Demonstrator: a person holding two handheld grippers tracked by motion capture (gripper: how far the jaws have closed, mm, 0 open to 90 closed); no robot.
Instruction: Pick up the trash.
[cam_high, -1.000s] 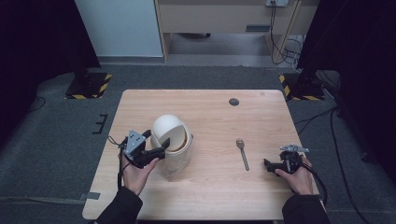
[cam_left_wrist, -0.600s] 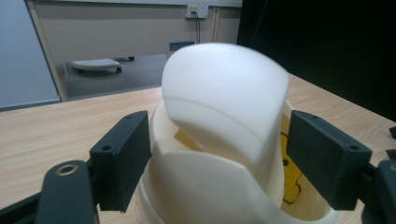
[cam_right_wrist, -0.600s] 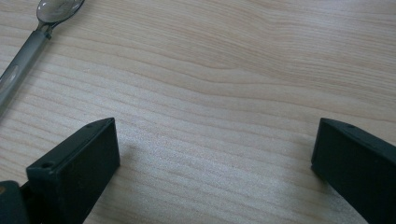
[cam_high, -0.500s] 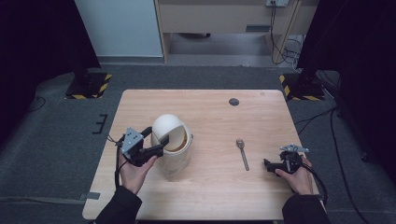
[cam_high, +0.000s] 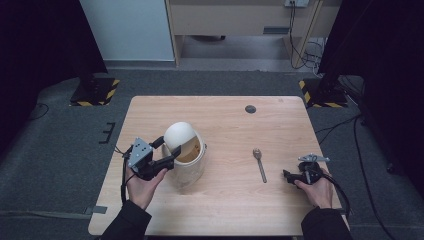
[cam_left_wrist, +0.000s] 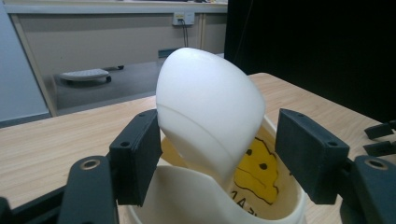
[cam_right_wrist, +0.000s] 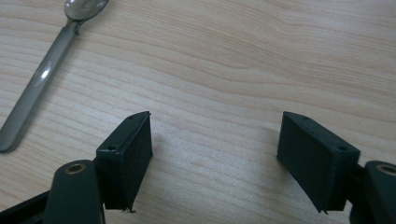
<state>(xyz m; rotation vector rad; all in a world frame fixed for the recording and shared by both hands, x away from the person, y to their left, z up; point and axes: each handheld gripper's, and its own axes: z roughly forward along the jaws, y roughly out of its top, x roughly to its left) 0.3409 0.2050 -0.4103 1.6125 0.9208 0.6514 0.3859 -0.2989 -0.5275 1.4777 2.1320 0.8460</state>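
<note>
Left gripper (cam_high: 169, 152) edged nearer, fingers spread around tilted lid (cam_high: 179, 136); right gripper (cam_high: 289, 175) open

Even overhead light keeps the wooden table (cam_high: 225, 200) bright while the surroundings fall nearly black. Shadows are soft and short, with a mild sheen on the spoon (cam_right_wrist: 37, 77). Both gripper views are slightly soft, their near jaws blurred.
</note>
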